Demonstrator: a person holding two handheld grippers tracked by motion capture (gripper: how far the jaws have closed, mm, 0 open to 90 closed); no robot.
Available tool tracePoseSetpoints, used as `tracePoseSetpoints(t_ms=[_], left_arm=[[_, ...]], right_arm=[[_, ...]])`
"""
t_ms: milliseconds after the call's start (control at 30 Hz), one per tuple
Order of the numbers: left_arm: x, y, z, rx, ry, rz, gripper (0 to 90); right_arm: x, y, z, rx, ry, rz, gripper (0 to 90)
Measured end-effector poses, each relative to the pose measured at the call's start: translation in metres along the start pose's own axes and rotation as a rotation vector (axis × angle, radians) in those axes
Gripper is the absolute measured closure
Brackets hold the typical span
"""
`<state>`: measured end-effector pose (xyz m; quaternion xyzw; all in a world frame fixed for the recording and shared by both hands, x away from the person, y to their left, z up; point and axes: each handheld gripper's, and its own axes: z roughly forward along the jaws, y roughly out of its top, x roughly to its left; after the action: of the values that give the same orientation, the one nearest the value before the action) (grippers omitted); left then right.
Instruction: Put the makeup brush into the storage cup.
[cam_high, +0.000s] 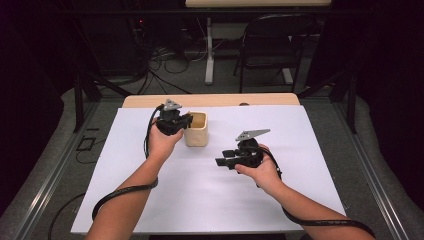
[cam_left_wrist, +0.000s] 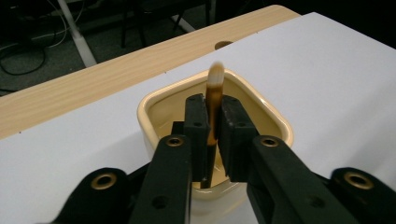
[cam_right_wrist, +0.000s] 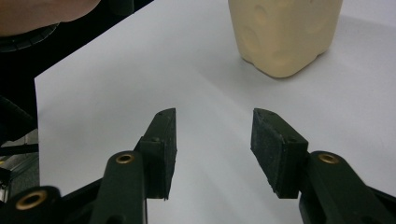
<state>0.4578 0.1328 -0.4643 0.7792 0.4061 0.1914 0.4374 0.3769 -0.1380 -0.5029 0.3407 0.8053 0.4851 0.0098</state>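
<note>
While gripper (cam_left_wrist: 213, 135) clamps, brush (cam_left_wrist: 214, 100) upright

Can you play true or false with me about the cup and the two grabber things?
1. The left gripper pinches a thin brown stick with a pale tip. True.
2. The right gripper holds the cup. False: its jaws are open with nothing between them.
3. The cream cup lies tipped over. False: it stands upright on the white sheet.
4. The stick is held over the cup's opening. True.
</note>
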Motion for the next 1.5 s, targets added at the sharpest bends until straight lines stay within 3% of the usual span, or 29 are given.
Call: tracePoseSetpoints(t_ms=[167,367,767,1500], left_arm=[[0.001,0.0,-0.001,-0.001,-0.012,-0.012,73.3],[0.003,0.001,-0.001,-0.038,-0.004,-0.018,56.3],[0.008,0.0,-0.003,-0.042,-0.003,-0.049,42.8],[0.018,-0.003,-0.027,-0.044,-0.002,-0.06,40.7]], right_arm=[[0.0,0.0,0.0,-0.002,0.001,0.001,50.9],[0.0,0.001,0.0,-0.002,-0.002,0.001,50.8],[-0.001,0.002,-0.003,0.002,-0.013,-0.002,48.7],[0.005,0.008,-0.002,0.022,-0.031,-0.049,43.6]])
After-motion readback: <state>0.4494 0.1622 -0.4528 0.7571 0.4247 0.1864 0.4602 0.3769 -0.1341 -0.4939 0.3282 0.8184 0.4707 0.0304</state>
